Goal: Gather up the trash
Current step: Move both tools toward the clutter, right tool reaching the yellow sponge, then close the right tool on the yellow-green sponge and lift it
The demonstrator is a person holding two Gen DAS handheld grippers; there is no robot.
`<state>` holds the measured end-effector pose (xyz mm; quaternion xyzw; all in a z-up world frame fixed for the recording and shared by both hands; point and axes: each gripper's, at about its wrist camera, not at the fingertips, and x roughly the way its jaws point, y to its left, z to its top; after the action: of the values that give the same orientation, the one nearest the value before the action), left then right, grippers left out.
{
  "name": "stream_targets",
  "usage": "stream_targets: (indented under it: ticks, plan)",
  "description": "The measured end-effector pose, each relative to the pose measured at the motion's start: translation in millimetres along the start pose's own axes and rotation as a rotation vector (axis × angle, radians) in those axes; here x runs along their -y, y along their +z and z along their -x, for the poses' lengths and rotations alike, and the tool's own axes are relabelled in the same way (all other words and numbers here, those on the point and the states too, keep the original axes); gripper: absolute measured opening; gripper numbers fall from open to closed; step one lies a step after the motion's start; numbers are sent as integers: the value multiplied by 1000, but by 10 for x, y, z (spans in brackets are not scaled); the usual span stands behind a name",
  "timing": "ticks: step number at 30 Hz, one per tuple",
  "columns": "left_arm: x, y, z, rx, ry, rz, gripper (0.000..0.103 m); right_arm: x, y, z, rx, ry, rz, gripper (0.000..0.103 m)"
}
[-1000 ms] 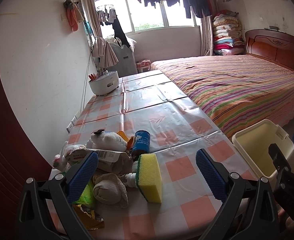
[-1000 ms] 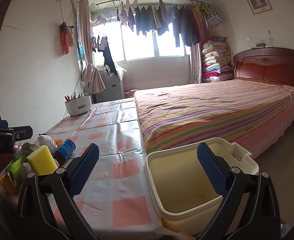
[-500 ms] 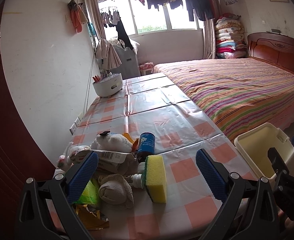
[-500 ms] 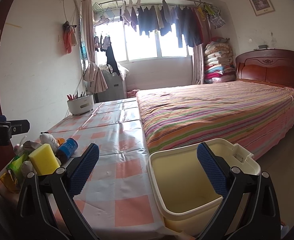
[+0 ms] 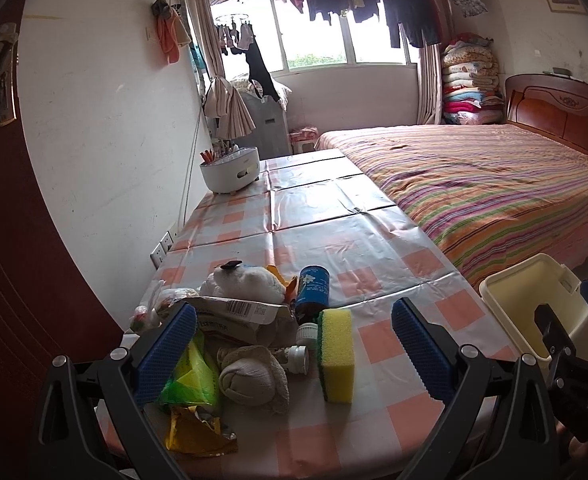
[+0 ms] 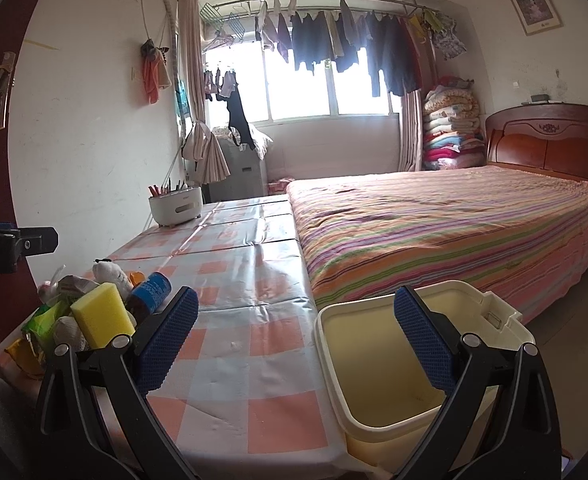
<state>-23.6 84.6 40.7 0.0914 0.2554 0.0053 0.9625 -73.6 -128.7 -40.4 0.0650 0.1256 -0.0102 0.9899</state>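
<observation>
Bedroom: checked-cloth table [image 5: 333, 216] along the left wall, striped bed [image 5: 485, 184] right, trash pile [image 5: 238, 332] at the table's near-left corner, cream bin [image 6: 377, 364] off its near-right edge; left gripper [image 5: 294, 344] and right gripper [image 6: 295, 336] both spread wide, holding nothing.

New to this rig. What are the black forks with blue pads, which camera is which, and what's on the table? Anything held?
No robot arm here: a person carries two handheld grippers, each with a fisheye camera looking along its fingers. The black forks with blue pads are those fingers.

The left wrist view shows the left gripper, open and holding nothing, above a pile on the checked tablecloth: a yellow sponge, a blue bottle, a white plush toy, a cardboard box, a green wrapper and a balled cloth.

The right wrist view shows the right gripper, also open and holding nothing, over the cream bin at the table's edge. A white utensil holder stands at the far end.
</observation>
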Motion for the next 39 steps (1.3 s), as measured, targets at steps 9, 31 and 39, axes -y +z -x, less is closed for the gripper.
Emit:
stream_targets:
  ticks: [9, 31, 39]
  plan:
    - [-717, -142, 139, 7, 109, 93, 96, -565, -24, -147, -54, 208, 96, 97]
    - [-1357, -722, 33, -91, 113, 202, 96, -1715, -161, -935, -389, 422, 278, 68]
    - [-1342, -860, -146, -145, 53, 211, 96, -1601, -169, -1102, -442, 430, 218, 33]
